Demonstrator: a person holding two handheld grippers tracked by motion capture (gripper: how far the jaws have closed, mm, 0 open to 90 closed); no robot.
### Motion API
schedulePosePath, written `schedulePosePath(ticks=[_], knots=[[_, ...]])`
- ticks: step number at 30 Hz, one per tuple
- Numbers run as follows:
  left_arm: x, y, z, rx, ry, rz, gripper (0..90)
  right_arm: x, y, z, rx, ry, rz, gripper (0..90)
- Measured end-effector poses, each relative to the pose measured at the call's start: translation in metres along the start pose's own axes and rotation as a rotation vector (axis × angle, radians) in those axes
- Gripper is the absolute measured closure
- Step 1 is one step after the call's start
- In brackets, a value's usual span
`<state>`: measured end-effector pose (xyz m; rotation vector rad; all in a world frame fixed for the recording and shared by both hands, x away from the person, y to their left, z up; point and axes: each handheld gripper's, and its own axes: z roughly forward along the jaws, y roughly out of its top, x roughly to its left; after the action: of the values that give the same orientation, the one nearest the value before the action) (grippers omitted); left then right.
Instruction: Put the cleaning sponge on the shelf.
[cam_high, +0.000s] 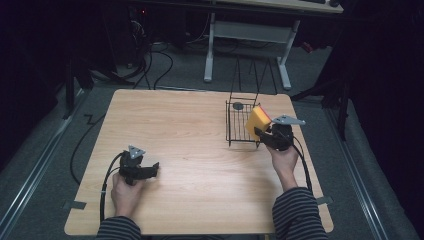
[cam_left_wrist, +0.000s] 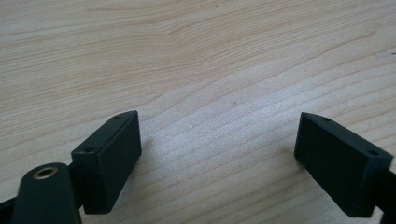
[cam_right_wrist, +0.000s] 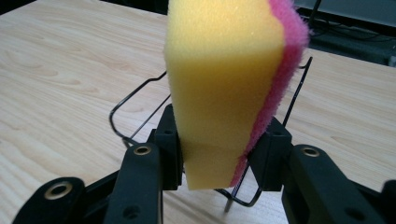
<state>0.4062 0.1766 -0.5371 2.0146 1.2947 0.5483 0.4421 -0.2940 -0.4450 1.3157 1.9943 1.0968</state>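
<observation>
A person's right gripper (cam_right_wrist: 219, 154) clamps its fingers on the lower end of a soft, light yellow-and-pink sponge block (cam_right_wrist: 229, 84) over the black wire basket (cam_high: 239, 126) at the pale wooden desk's (cam_high: 190, 150) two o'clock, while the left gripper (cam_left_wrist: 217, 161), fingers apart, idles at seven.

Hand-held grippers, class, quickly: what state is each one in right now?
Left hand-held gripper: open, holding nothing, over the table.
Right hand-held gripper: closed on the sponge, at the wire basket.
</observation>
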Motion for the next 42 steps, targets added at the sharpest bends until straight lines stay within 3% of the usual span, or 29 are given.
schedulePosePath(ticks=[2, 14, 42], knots=[[0.000, 0.000, 0.000, 0.001, 0.000, 0.001, 15.2, 0.000, -0.001, 0.005, 0.002, -0.004, 0.014, 61.5], [0.000, 0.000, 0.000, 0.000, 0.000, 0.001, 15.2, 0.005, -0.006, 0.026, 0.008, -0.032, -0.017, 61.4], [0.000, 0.000, 0.000, 0.000, 0.000, 0.001, 15.2, 0.005, -0.010, 0.042, 0.037, -0.040, 0.000, 61.3]])
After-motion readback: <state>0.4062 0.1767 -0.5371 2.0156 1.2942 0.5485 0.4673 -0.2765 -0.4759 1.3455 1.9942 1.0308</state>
